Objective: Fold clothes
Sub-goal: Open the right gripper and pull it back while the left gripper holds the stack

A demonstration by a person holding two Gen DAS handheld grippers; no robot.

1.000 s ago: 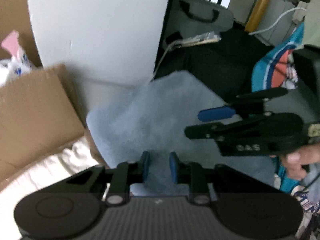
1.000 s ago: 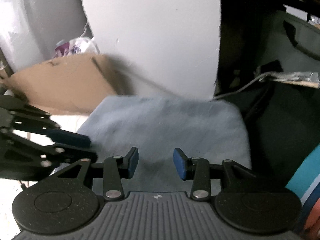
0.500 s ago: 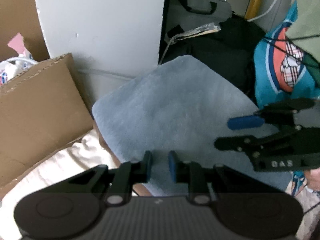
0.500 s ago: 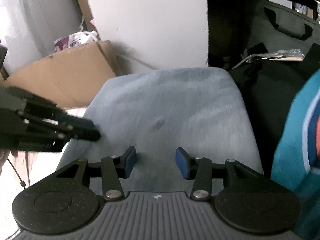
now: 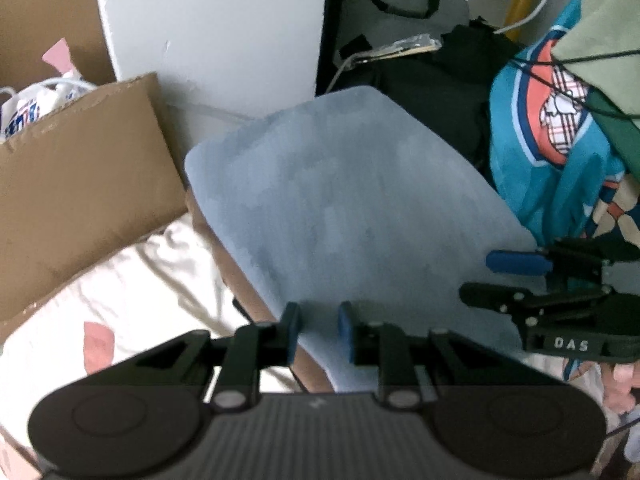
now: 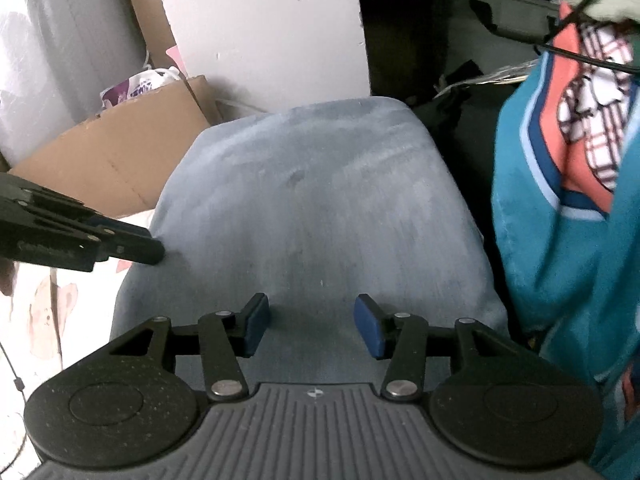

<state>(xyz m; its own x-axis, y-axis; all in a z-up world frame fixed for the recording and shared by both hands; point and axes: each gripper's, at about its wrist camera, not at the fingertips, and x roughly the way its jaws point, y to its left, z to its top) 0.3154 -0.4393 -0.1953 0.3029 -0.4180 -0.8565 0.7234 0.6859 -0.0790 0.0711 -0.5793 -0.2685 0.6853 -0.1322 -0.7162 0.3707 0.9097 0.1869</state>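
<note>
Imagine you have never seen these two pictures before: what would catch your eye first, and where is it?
The folded pale blue cloth fills the middle of both views, lying flat. To its right hangs a bright teal garment with an orange and checked print. Both pairs of tongs, left and right, are opening just over the cloth's near edge, with nothing clamped between their blue pads.

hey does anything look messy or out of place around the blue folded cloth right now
The blue folded cloth lies flat and tidy. The teal garment beside it on the right is bunched in an unfolded heap, with a black cable draped across it.
</note>
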